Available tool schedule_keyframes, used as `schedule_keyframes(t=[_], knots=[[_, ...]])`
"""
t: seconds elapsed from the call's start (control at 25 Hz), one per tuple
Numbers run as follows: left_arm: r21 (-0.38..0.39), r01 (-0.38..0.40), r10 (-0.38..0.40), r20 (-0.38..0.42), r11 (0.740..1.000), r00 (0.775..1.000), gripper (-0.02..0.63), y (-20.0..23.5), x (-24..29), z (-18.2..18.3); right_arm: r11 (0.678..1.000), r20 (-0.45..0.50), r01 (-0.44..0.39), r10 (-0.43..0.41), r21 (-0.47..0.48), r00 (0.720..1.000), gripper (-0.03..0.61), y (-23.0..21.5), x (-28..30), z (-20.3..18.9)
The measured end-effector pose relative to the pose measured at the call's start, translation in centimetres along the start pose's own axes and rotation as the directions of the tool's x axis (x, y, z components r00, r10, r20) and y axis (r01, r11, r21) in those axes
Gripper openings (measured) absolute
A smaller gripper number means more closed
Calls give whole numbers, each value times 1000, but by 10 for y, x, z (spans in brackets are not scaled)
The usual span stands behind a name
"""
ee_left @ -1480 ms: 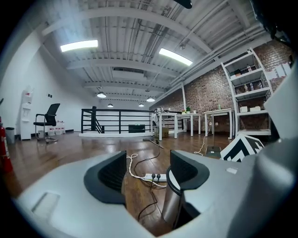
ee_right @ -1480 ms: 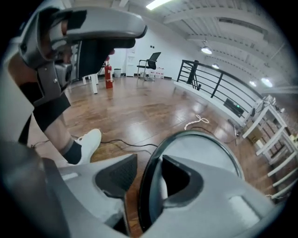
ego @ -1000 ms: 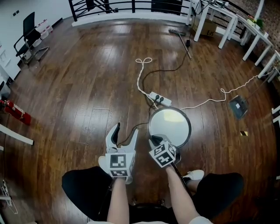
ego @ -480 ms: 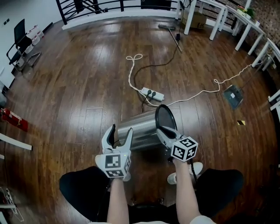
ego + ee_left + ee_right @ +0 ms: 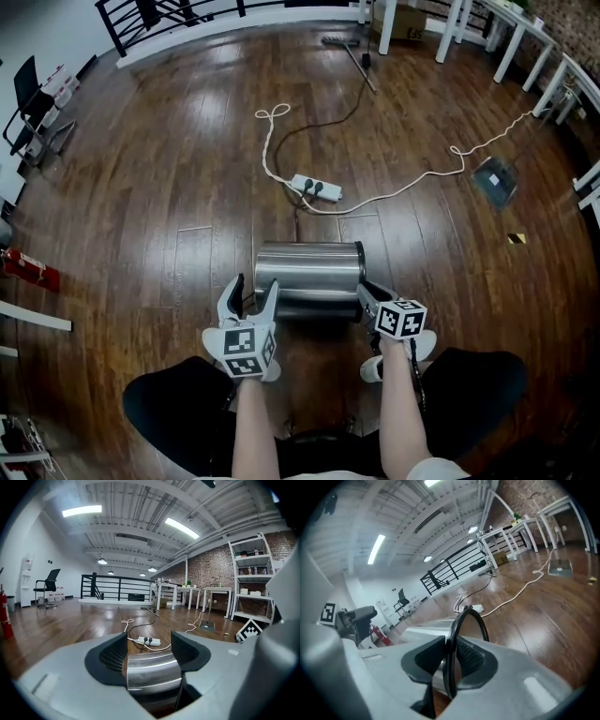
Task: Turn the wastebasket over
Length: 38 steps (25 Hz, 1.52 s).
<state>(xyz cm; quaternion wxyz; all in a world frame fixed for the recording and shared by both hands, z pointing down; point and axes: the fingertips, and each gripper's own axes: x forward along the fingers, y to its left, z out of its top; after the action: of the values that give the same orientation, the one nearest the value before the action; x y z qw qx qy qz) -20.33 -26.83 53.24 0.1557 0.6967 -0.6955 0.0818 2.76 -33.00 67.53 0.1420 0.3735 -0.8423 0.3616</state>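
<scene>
- Tipped over since a second ago, your shiny steel cylindrical wastebasket (image 5: 309, 267) now lies on its side on the dark wooden floor (image 5: 141, 187).
- Your right gripper (image 5: 368, 293) is clamped on its black rim (image 5: 451, 637).
- Your left gripper (image 5: 249, 292) has its jaws apart, beside the wastebasket's closed end.

Shiny steel wastebasket (image 5: 309, 267): plain cylinder, black rim (image 5: 459, 617) round the open mouth. Tipped on its side low over the wooden floor (image 5: 187, 169), long axis left to right, mouth at the right end.
</scene>
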Motion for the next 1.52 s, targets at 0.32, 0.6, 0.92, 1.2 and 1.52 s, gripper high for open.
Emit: schedule_keyframes(t=[0.32,0.6,0.92,1.2,1.52], knots=[[-194,-36,-1,-187,980,982,302,31,18,-69,990,-29,67,-71,-124,997,104,0,-6,10],[-406,-59,-68,-291,912,954,292,54,44,-141,973,-45,114,-125,-200,991,170,-3,-20,32],[-543,70,-205,-194,837,959,224,53,57,-153,958,-206,59,-120,-279,971,82,6,-2,2],[-314,147,-239,-276,938,931,158,27,56,-118,961,-144,136,-174,-243,974,58,-15,-3,15],[51,340,-334,-98,939,937,15,-55,57,48,999,-158,-22,17,-33,987,50,-6,2,7]])
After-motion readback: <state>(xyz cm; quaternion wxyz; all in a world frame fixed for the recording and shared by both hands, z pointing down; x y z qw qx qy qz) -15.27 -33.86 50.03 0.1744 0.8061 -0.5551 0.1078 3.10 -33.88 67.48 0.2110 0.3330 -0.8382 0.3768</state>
